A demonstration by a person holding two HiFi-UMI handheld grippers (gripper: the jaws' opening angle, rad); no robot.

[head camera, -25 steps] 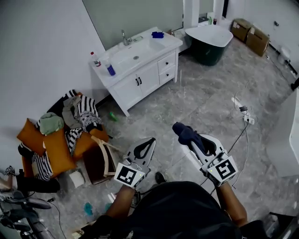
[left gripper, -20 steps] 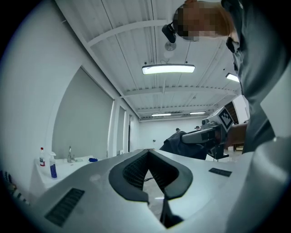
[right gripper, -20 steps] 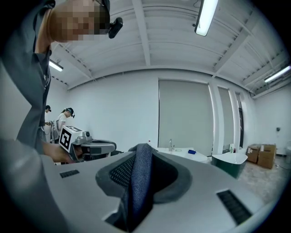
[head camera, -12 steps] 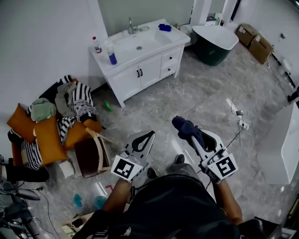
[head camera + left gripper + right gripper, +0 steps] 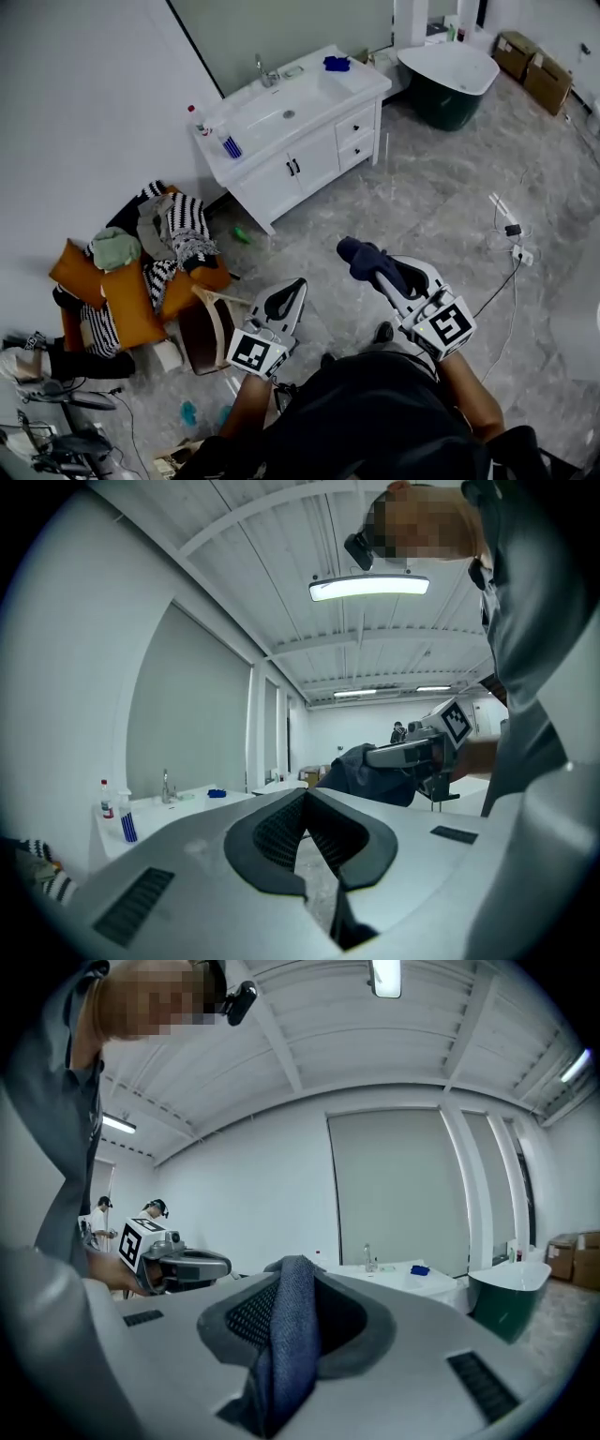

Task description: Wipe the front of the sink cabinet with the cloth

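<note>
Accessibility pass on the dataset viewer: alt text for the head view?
Seen from above, a person holds a dark blue cloth in the right gripper; the left gripper is shut and empty. The white sink cabinet stands across the grey floor, apart from both grippers, with cushions and clothes heaped beside it.

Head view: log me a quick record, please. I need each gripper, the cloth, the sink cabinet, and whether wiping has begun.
right gripper: fingers shut on the dark blue fabric cloth, held over the grey tiled floor
cloth: bunched past the fingertips, hanging free
left gripper: fingers together, nothing between them
sink cabinet: white sink cabinet against the wall, well apart from both grippers
wiping: not begun; the cloth is not touching the cabinet front
</note>
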